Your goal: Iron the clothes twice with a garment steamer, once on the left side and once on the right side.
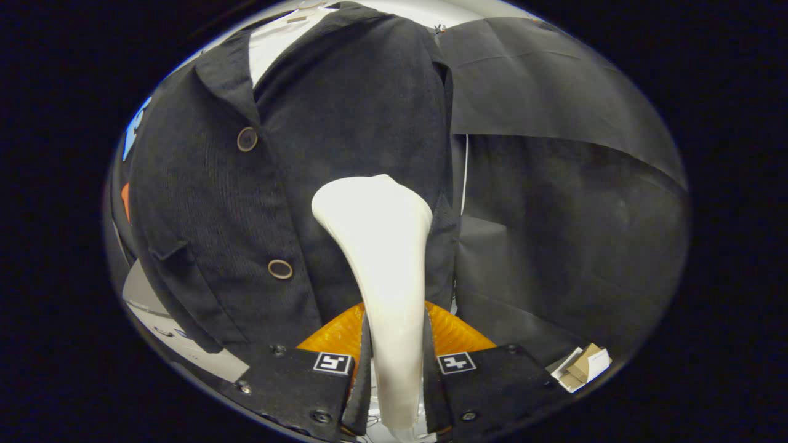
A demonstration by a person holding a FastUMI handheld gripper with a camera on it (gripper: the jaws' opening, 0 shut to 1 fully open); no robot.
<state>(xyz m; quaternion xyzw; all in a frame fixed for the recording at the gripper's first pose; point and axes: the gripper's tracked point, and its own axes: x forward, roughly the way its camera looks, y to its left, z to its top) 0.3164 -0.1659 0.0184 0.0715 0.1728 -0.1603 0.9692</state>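
A white garment steamer (pixel 381 258) stands upright between my fingers, and my gripper (pixel 394 363) is shut on its handle. Its wide head (pixel 369 200) rests against the right half of a dark corduroy jacket (pixel 320 154) hanging straight ahead. The jacket has two round buttons (pixel 247 139) down its front, a flap pocket low on its left half, and a white shirt (pixel 277 37) showing at the collar. The steamer head sits to the right of the button line, roughly level between the two buttons. Whether steam comes out is not visible.
Black cloth (pixel 554 184) covers the booth wall to the right of the jacket. A small cardboard and white box (pixel 585 366) lies low on the right. A white surface (pixel 178 341) shows below the jacket's left hem.
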